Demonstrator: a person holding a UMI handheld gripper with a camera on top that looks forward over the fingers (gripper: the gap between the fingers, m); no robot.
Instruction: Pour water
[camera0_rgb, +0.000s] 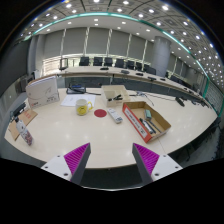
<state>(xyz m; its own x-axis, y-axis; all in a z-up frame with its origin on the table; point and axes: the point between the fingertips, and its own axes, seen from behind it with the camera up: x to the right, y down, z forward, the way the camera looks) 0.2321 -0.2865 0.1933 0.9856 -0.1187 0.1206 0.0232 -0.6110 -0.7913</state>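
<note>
A yellow mug (84, 105) stands on the pale round table (110, 135), far ahead of my fingers and a little to the left. A small red disc (100, 114) lies flat just right of the mug. My gripper (111, 158) hovers above the table's near edge, well short of both. Its fingers are spread wide, with the purple pads (77, 156) facing inward and nothing between them. I see no bottle or jug in view.
An open cardboard box (146, 119) with red items lies to the right of the disc. A smaller box (113, 96) stands behind it. A white sign board (43, 92) and a packet (24, 130) sit at the left. Chairs and desks line the far room.
</note>
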